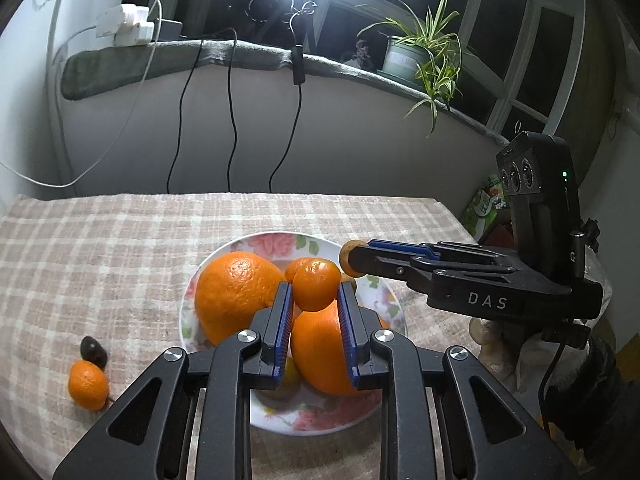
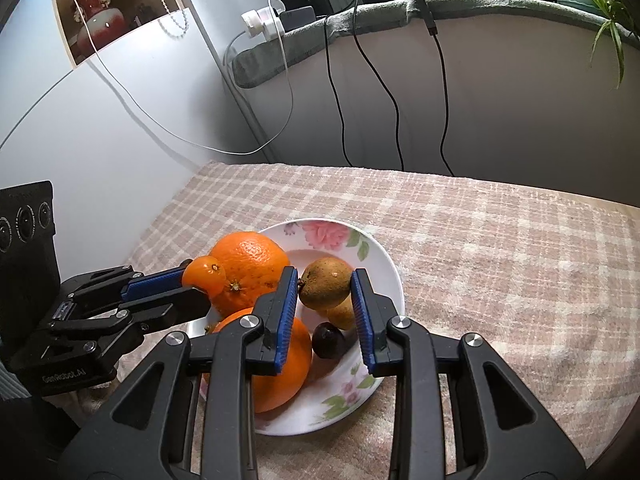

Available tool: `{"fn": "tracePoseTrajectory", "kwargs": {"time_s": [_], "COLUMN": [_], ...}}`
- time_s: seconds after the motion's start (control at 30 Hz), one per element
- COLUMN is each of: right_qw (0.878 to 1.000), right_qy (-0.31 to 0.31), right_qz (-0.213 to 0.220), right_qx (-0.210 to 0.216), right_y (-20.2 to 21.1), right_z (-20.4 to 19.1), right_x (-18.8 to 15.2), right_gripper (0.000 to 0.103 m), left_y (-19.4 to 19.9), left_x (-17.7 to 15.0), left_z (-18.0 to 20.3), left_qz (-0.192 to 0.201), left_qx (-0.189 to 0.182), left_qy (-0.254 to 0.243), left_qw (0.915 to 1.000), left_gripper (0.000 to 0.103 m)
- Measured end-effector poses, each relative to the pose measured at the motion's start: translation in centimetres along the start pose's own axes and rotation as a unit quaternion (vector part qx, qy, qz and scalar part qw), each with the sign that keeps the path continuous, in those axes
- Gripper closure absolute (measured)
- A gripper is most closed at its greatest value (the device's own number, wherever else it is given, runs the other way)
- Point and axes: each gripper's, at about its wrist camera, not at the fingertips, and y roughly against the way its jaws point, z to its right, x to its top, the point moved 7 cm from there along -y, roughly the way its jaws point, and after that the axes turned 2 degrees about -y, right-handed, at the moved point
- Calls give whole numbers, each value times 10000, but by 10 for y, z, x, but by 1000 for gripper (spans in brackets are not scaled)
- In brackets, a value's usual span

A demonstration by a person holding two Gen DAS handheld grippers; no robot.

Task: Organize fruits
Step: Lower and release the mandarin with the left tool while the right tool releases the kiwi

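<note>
We see a worktop covered by a beige and pink checked woven cloth, and near its middle stands a round white ceramic plate with pink flower prints. On the plate lie two large round oranges, one at the far left and one nearer us, touching each other. Beside them on the plate rest a yellow-brown oblong fruit and a small dark purple fruit, close together.

Our black left hand-held gripper with blue ribbed pads is clamped narrowly on a small orange mandarin, which it holds above the plate, just over the two oranges. Our right hand-held gripper of the same make pinches a brown-green rounded fruit like a kiwi between its pads, raised over the right part of the plate, above the yellow-brown fruit and the dark one.

Off the plate, on the cloth at its left in the left wrist view, lie another small orange mandarin and a small dark brown oval fruit, touching one another and well apart from the plate's rim.
</note>
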Motion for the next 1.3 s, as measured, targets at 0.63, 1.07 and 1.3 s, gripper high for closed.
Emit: {"fn": "tracePoseTrajectory", "kwargs": {"time_s": [0.63,1.07,1.3], "right_qw": [9998,9994,9990], "right_qy": [128,198,396], "right_qz": [77,254,181], "right_qx": [-88,-114,23], "right_y": [3,11,6], "right_z": [-6,-16,-35], "right_x": [3,10,16], "right_gripper": [42,29,28], "left_y": [11,30,42], "left_x": [3,4,-2], "left_z": [-3,-14,-31], "left_qz": [162,331,357], "left_qx": [213,446,647], "left_qy": [-68,-142,-87], "left_qw": [9996,9984,9972], "left_gripper": [44,42,42]}}
